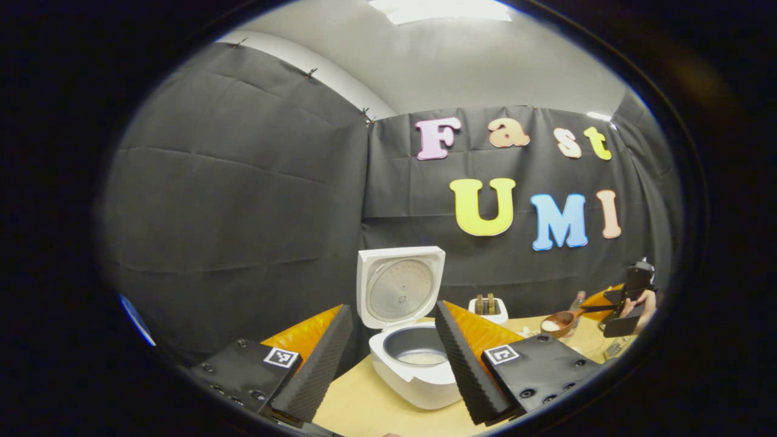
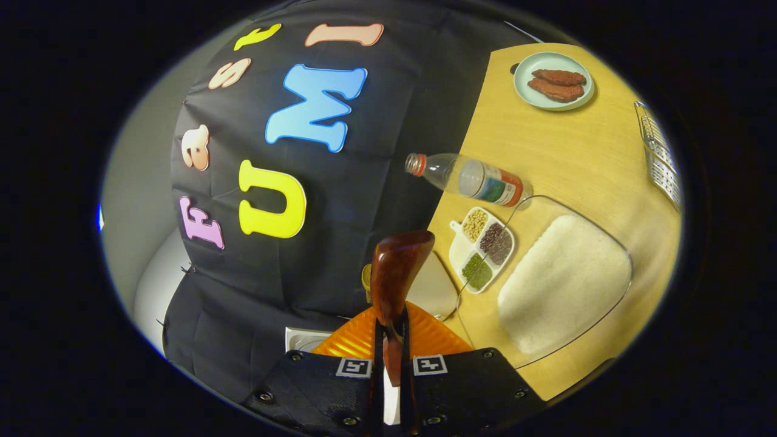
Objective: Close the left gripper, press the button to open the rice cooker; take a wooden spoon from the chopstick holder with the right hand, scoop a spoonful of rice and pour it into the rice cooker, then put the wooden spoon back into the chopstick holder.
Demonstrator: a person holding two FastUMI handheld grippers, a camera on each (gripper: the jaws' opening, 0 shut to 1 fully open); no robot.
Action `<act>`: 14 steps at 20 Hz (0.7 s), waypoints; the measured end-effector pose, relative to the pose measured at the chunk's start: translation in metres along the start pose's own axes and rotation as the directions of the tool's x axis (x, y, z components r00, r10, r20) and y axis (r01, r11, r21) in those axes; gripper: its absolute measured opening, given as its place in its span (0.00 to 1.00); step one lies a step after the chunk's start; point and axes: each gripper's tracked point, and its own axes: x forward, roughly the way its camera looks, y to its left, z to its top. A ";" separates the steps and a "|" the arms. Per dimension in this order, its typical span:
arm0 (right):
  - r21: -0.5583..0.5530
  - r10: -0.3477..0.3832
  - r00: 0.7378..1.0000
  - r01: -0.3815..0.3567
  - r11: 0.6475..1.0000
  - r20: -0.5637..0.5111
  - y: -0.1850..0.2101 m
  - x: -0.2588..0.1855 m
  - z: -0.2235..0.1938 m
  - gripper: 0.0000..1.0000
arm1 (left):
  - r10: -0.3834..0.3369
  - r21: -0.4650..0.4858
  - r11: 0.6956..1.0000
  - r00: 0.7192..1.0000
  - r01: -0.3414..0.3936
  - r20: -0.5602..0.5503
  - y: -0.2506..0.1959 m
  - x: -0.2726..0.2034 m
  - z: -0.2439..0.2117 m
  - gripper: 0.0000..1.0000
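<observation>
The white rice cooker (image 1: 419, 376) stands on the table with its lid (image 1: 400, 285) raised, and a little rice lies in the grey inner pot (image 1: 419, 352). My left gripper (image 1: 391, 364) is open just in front of it, one finger on each side of the pot. Far right, my right gripper (image 1: 628, 303) holds the wooden spoon (image 1: 557, 323) with rice in its bowl, above the table to the right of the white chopstick holder (image 1: 488, 308). In the right gripper view, that gripper (image 2: 391, 331) is shut on the spoon handle (image 2: 397, 273), beside the glass rice container (image 2: 564, 282).
A divided dish of beans (image 2: 482, 247), a plastic bottle (image 2: 470, 179), a plate with brown patties (image 2: 553, 80) and a metal rack (image 2: 658, 155) sit on the wooden table (image 2: 546, 152). A hand (image 1: 646, 306) grips the right gripper. The black cloth wall stands close behind the cooker.
</observation>
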 end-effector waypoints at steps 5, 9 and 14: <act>-0.052 0.049 0.997 -0.052 0.997 -0.059 0.043 0.028 -0.044 0.10 | 0.055 -0.001 0.998 0.998 -0.055 -0.002 0.033 -0.010 -0.006 0.92; -0.112 0.059 0.992 -0.071 0.991 -0.107 0.062 0.051 -0.083 0.10 | 0.109 0.005 0.994 0.994 -0.109 -0.009 0.060 -0.024 -0.014 0.93; -0.193 0.044 0.986 -0.075 0.978 -0.163 0.074 0.087 -0.130 0.10 | 0.189 -0.008 0.982 0.981 -0.189 -0.037 0.095 -0.044 -0.029 0.93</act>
